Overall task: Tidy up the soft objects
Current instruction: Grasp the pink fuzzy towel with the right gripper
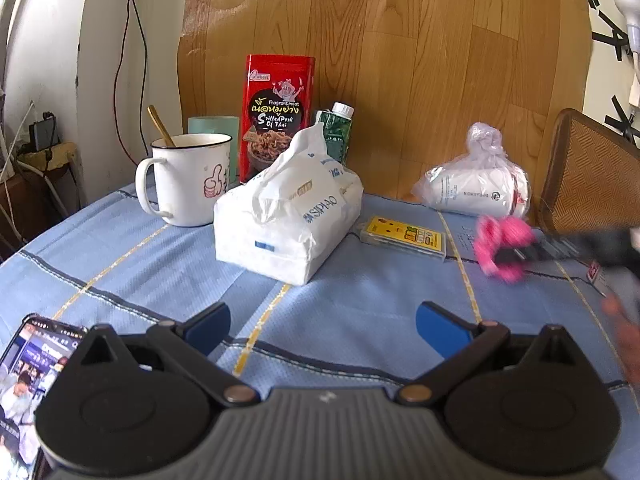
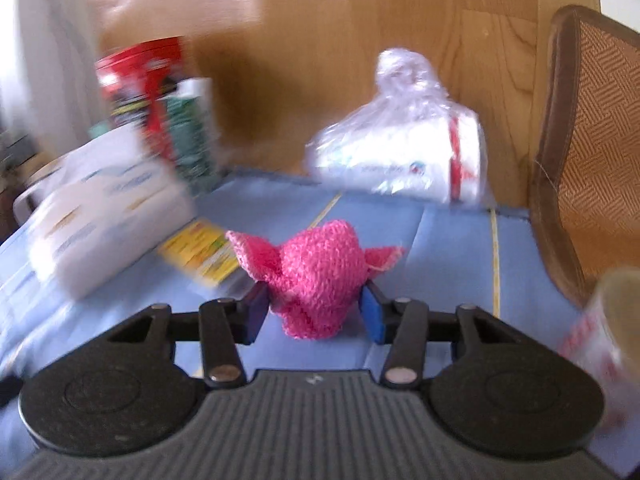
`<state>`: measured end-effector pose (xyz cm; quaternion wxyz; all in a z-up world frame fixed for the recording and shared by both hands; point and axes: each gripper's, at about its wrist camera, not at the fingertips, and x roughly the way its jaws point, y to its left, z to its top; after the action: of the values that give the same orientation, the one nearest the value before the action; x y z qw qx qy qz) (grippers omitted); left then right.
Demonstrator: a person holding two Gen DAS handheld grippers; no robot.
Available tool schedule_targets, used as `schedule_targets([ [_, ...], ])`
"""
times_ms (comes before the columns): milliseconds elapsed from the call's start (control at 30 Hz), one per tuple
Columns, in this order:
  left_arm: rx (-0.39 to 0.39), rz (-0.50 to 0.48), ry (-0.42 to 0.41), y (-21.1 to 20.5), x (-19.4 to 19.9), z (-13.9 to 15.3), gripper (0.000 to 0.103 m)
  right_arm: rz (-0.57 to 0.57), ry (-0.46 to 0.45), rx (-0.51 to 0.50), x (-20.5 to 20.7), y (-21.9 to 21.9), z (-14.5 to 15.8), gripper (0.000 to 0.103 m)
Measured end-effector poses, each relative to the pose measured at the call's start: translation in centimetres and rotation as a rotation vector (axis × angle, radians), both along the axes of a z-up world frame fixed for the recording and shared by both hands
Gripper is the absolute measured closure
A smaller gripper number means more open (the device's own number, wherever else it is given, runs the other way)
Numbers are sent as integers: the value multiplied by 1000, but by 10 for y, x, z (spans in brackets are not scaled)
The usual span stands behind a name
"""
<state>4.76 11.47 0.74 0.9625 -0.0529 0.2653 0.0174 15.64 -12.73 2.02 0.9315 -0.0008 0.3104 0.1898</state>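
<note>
In the left wrist view, going left to right: a phone (image 1: 24, 364) lies at eight o'clock on the blue tablecloth (image 1: 140, 256), a white mug (image 1: 188, 180) stands at ten o'clock, and the soft tissue pack (image 1: 286, 216) sits near centre with a red snack pouch (image 1: 278, 116) upright behind it. A yellow card pack (image 1: 404, 236) lies just right of the tissues, and a bagged white roll (image 1: 476, 188) lies at two o'clock.

The left gripper (image 1: 322, 330) hangs over bare cloth at six o'clock, jaws wide apart and empty.

The right gripper (image 2: 314, 310) has its blue pads pressed on both sides of the pink knitted cloth (image 2: 316, 276) — bunched between them, its corners sticking out sideways. In the left view the cloth (image 1: 502, 248) shows at three o'clock, seemingly just above the table.

It looks light, limp and loosely knit, so it should squash freely and not slip — though threads could snag. A pinch across the gathered middle, as here, seems the safest hold; a corner grip would let it dangle.
</note>
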Motion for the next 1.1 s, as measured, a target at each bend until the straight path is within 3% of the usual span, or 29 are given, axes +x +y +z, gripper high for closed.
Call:
schedule_targets([
  [267,-17,-58,81,-2,9,-6,1,181,-78,-14,-129,-30,-1,51],
  [433,-38,-95,147,-1,17,-12,1,181,-120,-10,-167,-38,-9,50],
  [633,-11,-91,154,-5,15,-13,1,121,-67,4,-164,-40,-27,42],
  [700,-14,-91,154,-4,16,-12,1,115,-74,22,-167,-43,-26,30],
  [767,-20,-89,151,-4,16,-12,1,99,-81,38,-168,-46,-26,25],
  [967,-48,-86,152,-1,14,-10,1,68,-64,90,-169,-56,-29,24],
  [1033,-100,-103,158,0,9,-7,1,64,-64,92,-170,-56,-29,24],
  [1100,-215,-167,162,-4,-1,-4,1,69,-68,84,-171,-56,-28,24],
])
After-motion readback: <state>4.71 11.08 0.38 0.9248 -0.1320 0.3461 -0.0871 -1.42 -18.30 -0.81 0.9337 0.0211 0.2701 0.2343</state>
